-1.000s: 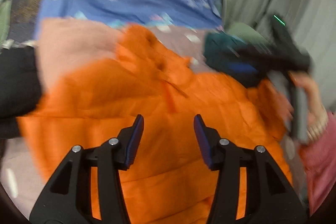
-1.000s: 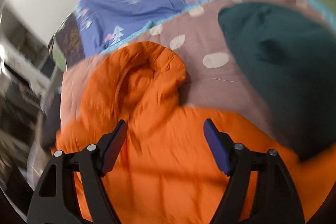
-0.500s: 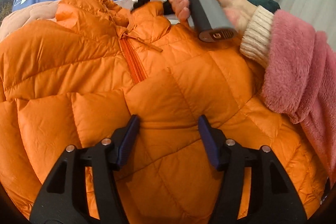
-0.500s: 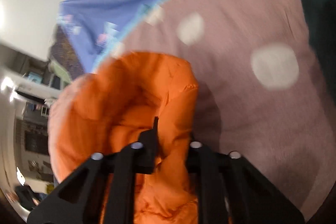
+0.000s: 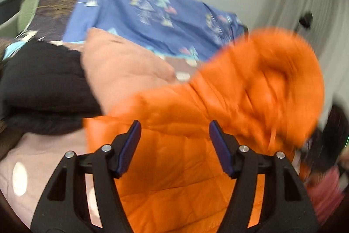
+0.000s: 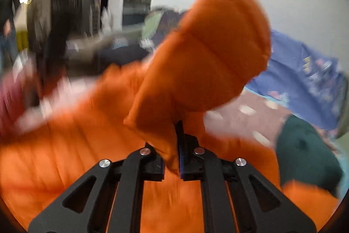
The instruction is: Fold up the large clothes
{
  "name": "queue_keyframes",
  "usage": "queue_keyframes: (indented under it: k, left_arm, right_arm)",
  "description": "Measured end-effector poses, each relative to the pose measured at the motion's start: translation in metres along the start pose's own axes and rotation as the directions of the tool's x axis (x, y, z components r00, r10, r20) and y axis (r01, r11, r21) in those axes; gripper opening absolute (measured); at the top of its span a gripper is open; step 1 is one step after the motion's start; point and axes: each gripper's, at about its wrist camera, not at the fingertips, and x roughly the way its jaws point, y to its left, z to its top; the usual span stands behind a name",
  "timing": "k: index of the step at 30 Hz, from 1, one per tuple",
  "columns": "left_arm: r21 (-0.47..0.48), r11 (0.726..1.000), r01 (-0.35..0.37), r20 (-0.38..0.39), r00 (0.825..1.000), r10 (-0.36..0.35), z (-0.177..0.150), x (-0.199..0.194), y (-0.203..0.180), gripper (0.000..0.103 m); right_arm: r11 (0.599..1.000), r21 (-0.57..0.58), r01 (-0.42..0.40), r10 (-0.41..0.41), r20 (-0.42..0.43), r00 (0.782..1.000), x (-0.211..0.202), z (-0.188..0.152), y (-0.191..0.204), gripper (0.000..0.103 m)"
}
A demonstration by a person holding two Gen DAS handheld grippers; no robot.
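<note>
Both views blur; right gripper (image 6: 171, 158) pinches orange jacket (image 6: 207, 54).

A black garment (image 5: 43, 84) and pink quilt (image 5: 122, 71) crowd the orange jacket's (image 5: 185, 167) left side.

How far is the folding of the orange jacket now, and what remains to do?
Early stage. Done: the orange quilted puffer jacket lies spread on the pink dotted bedcover. In hand: the right claw is shut on the jacket's hood, which is raised above the body; the left claw hangs open over it. Left: no finished fold is visible, so the folding itself remains.
</note>
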Motion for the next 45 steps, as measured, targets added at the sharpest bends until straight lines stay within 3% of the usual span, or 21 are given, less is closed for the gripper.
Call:
queue_keyframes:
  k: [3, 6, 11, 13, 16, 20, 22, 23, 24, 26, 29, 31, 32, 33, 34, 37, 41, 43, 45]
  left_arm:
    - [-0.066, 0.997, 0.028, 0.024, 0.999, -0.026, 0.000, -0.019, 0.010, 0.067]
    - [-0.030, 0.999, 0.034, 0.022, 0.999, -0.033, -0.005, -0.025, -0.005, 0.071]
    - [0.064, 0.998, 0.014, 0.018, 1.000, -0.015, -0.018, -0.033, -0.036, 0.077]
    - [0.061, 0.998, 0.027, 0.013, 1.000, -0.027, -0.018, -0.029, -0.038, 0.079]
    - [0.003, 0.997, 0.072, -0.043, 0.996, -0.072, -0.018, -0.004, -0.035, 0.081]
    - [0.006, 1.000, -0.006, -0.153, 0.988, 0.007, -0.026, 0.058, -0.044, 0.080]
    - [0.060, 0.996, -0.065, -0.234, 0.969, 0.077, -0.038, 0.087, -0.053, 0.061]
    - [0.118, 0.986, -0.119, -0.303, 0.941, 0.150, -0.050, 0.107, -0.059, 0.045]
    - [0.166, 0.975, -0.148, -0.325, 0.925, 0.195, -0.060, 0.115, -0.065, 0.044]
    - [0.273, 0.949, -0.157, -0.287, 0.928, 0.236, -0.077, 0.111, -0.081, 0.043]
    - [0.321, 0.940, -0.119, -0.295, 0.930, 0.218, -0.087, 0.091, -0.091, 0.040]
    - [0.306, 0.948, -0.090, -0.301, 0.935, 0.186, -0.086, 0.077, -0.092, 0.040]
    - [0.304, 0.949, -0.085, -0.292, 0.940, 0.177, -0.082, 0.065, -0.093, 0.041]
    - [0.309, 0.947, -0.084, -0.278, 0.945, 0.174, -0.080, 0.055, -0.095, 0.044]
    - [0.314, 0.946, -0.086, -0.265, 0.949, 0.174, -0.079, 0.050, -0.097, 0.045]
    - [0.325, 0.944, -0.060, -0.205, 0.970, 0.132, -0.071, 0.024, -0.115, 0.046]
    - [0.367, 0.930, 0.021, -0.171, 0.984, 0.045, -0.059, 0.026, -0.153, 0.046]
    - [0.364, 0.929, 0.063, -0.222, 0.975, 0.021, -0.062, 0.052, -0.166, 0.048]
    - [0.381, 0.923, 0.049, -0.278, 0.958, 0.065, -0.076, 0.080, -0.171, 0.049]
  right_arm:
    - [0.987, -0.105, 0.121, -0.133, -0.113, 0.985, 0.000, -0.040, 0.028, 0.027]
    - [0.989, -0.074, 0.127, -0.137, -0.153, 0.979, -0.010, -0.062, 0.036, 0.031]
    - [0.990, 0.036, 0.133, -0.130, -0.089, 0.988, -0.050, -0.065, 0.028, 0.043]
    - [0.982, 0.104, 0.157, -0.152, -0.055, 0.987, -0.057, -0.054, 0.019, 0.043]
    - [0.958, 0.270, 0.094, -0.098, 0.001, 0.995, -0.055, -0.037, 0.000, 0.043]
    - [0.938, 0.320, 0.137, -0.133, -0.035, 0.991, -0.034, -0.019, 0.004, 0.043]
    - [0.922, 0.365, 0.128, -0.115, -0.057, 0.992, -0.026, -0.024, 0.008, 0.043]
    - [0.905, 0.409, 0.116, -0.096, -0.068, 0.993, -0.025, -0.031, 0.007, 0.043]
    - [0.893, 0.436, 0.111, -0.086, -0.076, 0.993, -0.022, -0.036, 0.003, 0.043]
    - [0.858, 0.499, 0.125, -0.090, -0.093, 0.992, -0.029, -0.055, -0.006, 0.043]
    - [0.767, 0.611, 0.197, -0.168, -0.106, 0.980, -0.063, -0.093, -0.038, 0.046]
    - [0.644, 0.719, 0.262, -0.268, -0.109, 0.957, -0.101, -0.125, -0.073, 0.056]
    - [0.561, 0.779, 0.280, -0.315, -0.112, 0.943, -0.118, -0.142, -0.090, 0.063]
    - [0.474, 0.833, 0.286, -0.351, -0.120, 0.929, -0.132, -0.158, -0.105, 0.065]
    - [0.415, 0.866, 0.279, -0.366, -0.121, 0.923, -0.140, -0.170, -0.115, 0.065]
    - [0.203, 0.953, 0.225, -0.377, -0.136, 0.916, -0.155, -0.217, -0.154, 0.065]
    - [0.081, 0.984, 0.157, -0.298, -0.126, 0.946, -0.138, -0.252, -0.186, 0.072]
    - [0.037, 0.995, 0.088, -0.281, -0.074, 0.957, -0.129, -0.262, -0.194, 0.074]
    - [0.024, 0.998, 0.061, -0.308, -0.051, 0.950, -0.125, -0.258, -0.204, 0.079]
